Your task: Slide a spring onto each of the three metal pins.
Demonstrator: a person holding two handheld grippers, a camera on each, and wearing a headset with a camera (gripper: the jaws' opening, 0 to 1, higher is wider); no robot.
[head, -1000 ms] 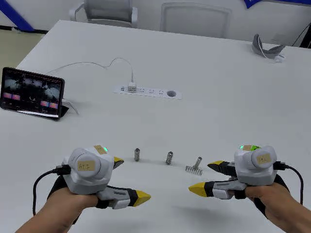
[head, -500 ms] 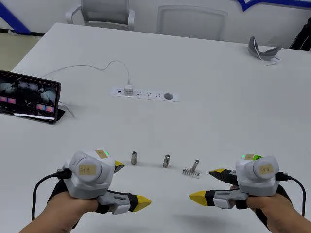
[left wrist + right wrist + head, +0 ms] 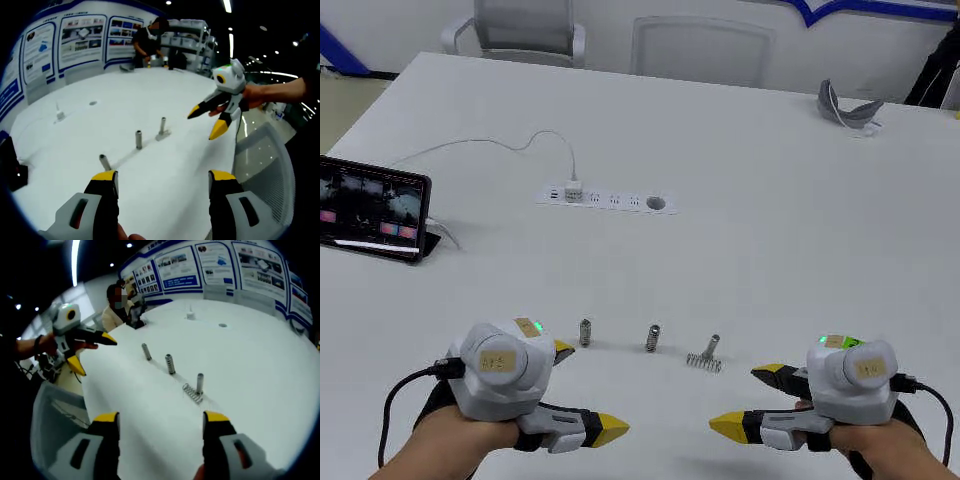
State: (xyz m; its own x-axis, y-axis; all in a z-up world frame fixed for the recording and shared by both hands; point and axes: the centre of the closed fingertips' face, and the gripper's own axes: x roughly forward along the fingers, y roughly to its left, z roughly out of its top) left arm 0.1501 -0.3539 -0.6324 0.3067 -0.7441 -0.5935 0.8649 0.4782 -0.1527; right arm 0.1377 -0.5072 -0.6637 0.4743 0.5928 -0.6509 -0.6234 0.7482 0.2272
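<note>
Two out of three, by the look of it. The left pin (image 3: 585, 331) and the middle pin (image 3: 654, 337) both show a ribbed shaft, and we take that for a spring already on each. They are small, so we say it with some caution. The right pin (image 3: 713, 346) stands bare. The last spring (image 3: 703, 362) lies flat on the table (image 3: 770, 250) at its foot, touching it or just beside it; we can't tell which.

Both claws hang over the near edge with nothing in them. The left claw (image 3: 590, 390) is spread wide, near the left pin. The right claw (image 3: 745, 397) is spread just as wide, a little to the right of the loose spring.

What's left, as we judge it, is one spring to lift, stand upright and thread over the bare pin.

Looking round, we see a power strip (image 3: 610, 199) with a white charger (image 3: 573, 190) and its cable (image 3: 490, 145). A tablet (image 3: 370, 205) sits at the left edge and a grey band (image 3: 845, 108) at the far right, all well apart from the pins. Chairs (image 3: 520, 25) stand beyond the table, and in the right gripper view a person (image 3: 112, 315) sits past the far end.

We reckon the only real obstacle is the bare pin itself. It sits so close to the spring that a jaw coming in could knock it.
</note>
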